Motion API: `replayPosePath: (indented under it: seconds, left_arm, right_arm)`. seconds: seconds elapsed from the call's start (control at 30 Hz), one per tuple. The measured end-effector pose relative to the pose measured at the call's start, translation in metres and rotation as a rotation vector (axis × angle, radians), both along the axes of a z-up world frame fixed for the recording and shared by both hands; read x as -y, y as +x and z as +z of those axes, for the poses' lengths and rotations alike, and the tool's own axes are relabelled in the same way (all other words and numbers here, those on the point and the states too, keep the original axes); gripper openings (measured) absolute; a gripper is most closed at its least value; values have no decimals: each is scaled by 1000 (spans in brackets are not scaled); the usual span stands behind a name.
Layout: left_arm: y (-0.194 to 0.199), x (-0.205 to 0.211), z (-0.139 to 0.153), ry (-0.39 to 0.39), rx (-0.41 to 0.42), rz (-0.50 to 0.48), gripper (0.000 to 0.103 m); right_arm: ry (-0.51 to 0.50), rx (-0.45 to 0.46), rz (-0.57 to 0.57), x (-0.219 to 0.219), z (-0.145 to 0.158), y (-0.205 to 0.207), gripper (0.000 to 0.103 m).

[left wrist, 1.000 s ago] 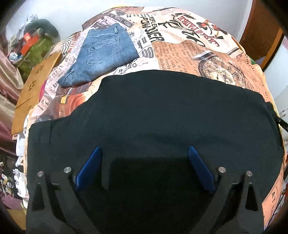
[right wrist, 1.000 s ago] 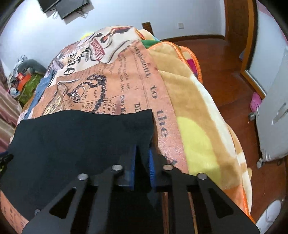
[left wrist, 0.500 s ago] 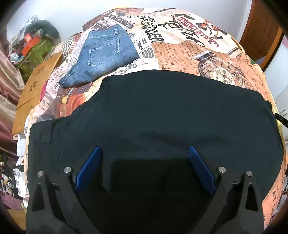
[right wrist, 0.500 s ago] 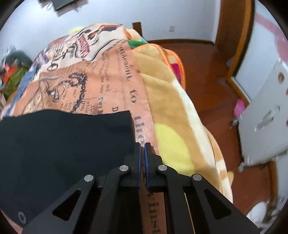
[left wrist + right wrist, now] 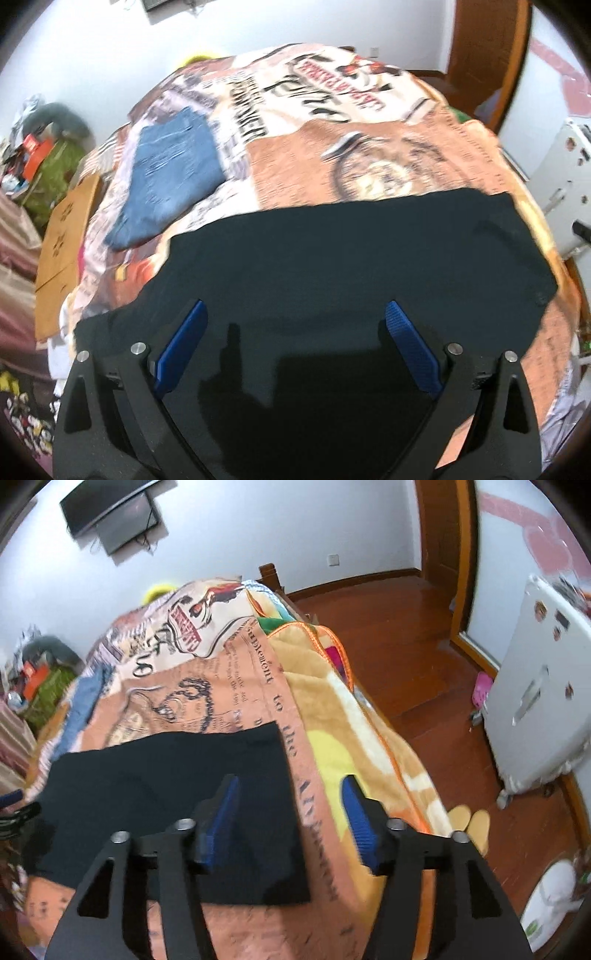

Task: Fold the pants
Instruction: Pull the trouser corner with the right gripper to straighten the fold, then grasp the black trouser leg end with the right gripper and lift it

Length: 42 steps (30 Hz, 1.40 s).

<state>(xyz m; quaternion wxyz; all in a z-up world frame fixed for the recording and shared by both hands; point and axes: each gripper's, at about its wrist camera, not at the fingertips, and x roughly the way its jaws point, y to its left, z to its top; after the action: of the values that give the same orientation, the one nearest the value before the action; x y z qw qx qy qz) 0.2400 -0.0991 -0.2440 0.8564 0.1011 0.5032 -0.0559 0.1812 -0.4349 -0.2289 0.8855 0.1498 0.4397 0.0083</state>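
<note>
While spread flat across the near part of the bed (image 5: 388, 155), the black pants (image 5: 332, 266) lie folded on the printed newspaper-pattern blanket (image 5: 236, 686), reaching from the left edge almost to the right one. Left gripper (image 5: 295, 343): jaws released and standing wide, blue pads clear of the cloth, nothing between them, hovering over the middle of the dark fabric. Right gripper (image 5: 290, 816): jaws opening, pads apart and clear of the cloth, with the right-hand edge of the pants (image 5: 177, 782) below the gap and only the left pad over the fabric; right pad over the yellow-and-tan fleece blanket (image 5: 354, 746) that hangs down the side of the bed. Folded blue jeans (image 5: 173, 173) farther back on the left of the bed, well apart from the black pair. Beyond the bed, a white wall with a dark screen (image 5: 110, 517) mounted high, a red-brown wooden floor (image 5: 406, 627), and a white cabinet (image 5: 543, 701) at the right. Motion blur throughout both views.
</note>
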Motion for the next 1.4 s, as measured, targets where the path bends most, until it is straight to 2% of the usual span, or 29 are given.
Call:
replayPosePath:
  seconds: [0.23,0.43,0.53,0.7,0.93,0.97,1.0,1.17,1.27,1.4]
  left_arm:
    - [-3,39,-11,4,-29,-92,98]
    - [-8,56,-39,-6,-126,-138,98]
    - [-9,57,-42,-17,-124,-133,98]
    - [-2,43,-50,-111,-171,-75,103]
    - [-4,49,-51,-86,-142,-81,103]
    - [-4,48,-51,-90,-144,-79,103]
    - [-3,47,-52,-92,-145,-79,103]
    - [-3,47,-52,-88,-142,-80,103]
    - [-2,47,-52,-88,-146,-80,103]
    - [-2,44,-46,-94,-158,-72,103]
  right_arm:
    - [113,-71,-10,-12,-26,-38,66]
    - [264,-143,-99,-6,-62,-46,66]
    - [291,-126,-129,1,-66,-42,66]
    - [346,-121,-138,6,-76,-25,66]
    - [307,-109,-59,-9,-81,-10,65]
    - [293,-107,-44,-13,-81,-7,60]
    - [284,-103,-35,-15,-82,-6,50]
    - [267,-86,29,-25,-81,0,19]
    - [234,-79,45,-30,-74,0,15]
    - [219,-23,48,-33,-51,-3,14]
